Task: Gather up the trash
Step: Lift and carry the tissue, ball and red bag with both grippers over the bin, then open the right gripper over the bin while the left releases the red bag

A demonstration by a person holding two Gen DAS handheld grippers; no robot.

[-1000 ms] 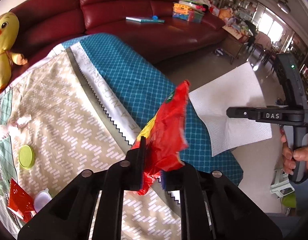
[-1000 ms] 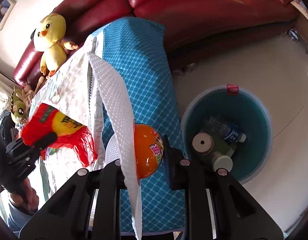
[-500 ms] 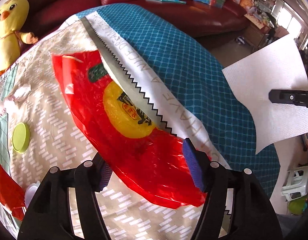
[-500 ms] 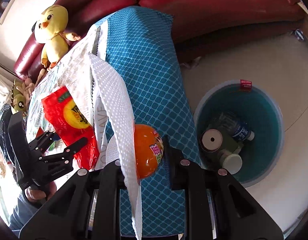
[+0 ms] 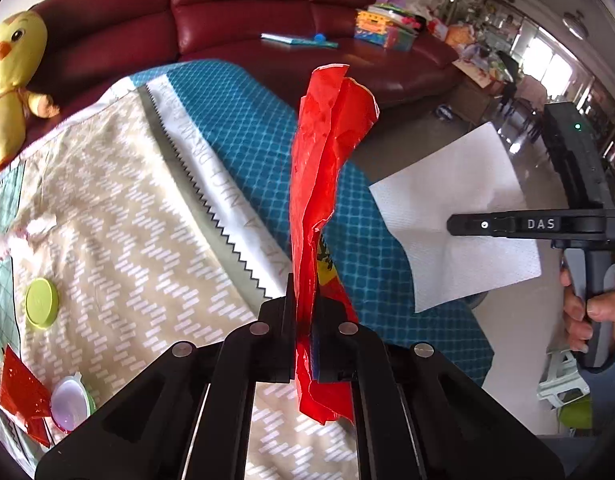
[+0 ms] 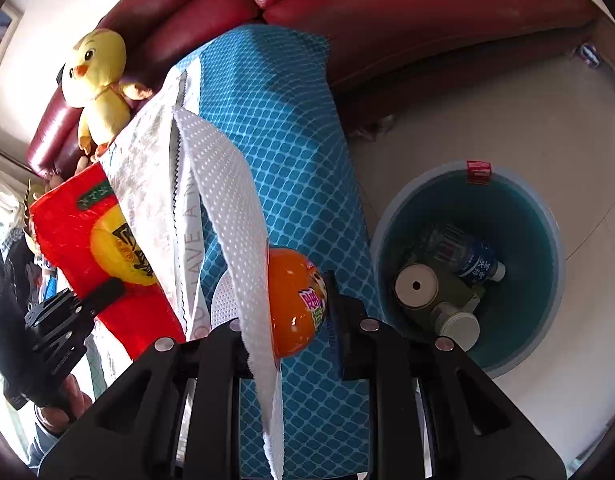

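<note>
My left gripper [image 5: 303, 300] is closing, and its pads press on a red snack wrapper [image 5: 327, 152] that stands up crumpled from the jaws above the tablecloth. In the right wrist view the same wrapper [image 6: 75, 232] hangs at the left, with the left gripper [image 6: 87, 300] beneath it. My right gripper [image 6: 291, 320] is shut on a white paper towel [image 6: 227, 200] and an orange ball-shaped pack [image 6: 297, 304] together. It hovers over the blue table edge. A teal bin [image 6: 527, 216] stands on the floor to its right, holding a bottle [image 6: 467, 258] and other trash.
On the beige cloth lie a green lid [image 5: 42, 303], a red scrap [image 5: 21, 396], a clear plastic lid [image 5: 69, 402] and a crumpled tissue [image 5: 35, 226]. A yellow duck toy [image 5: 11, 80] and a red sofa [image 5: 247, 0] sit behind the table.
The left gripper held the wrapper, opened wide over it lying flat on the cloth, then shut on it again and raised it. The right gripper stayed put with its load.
</note>
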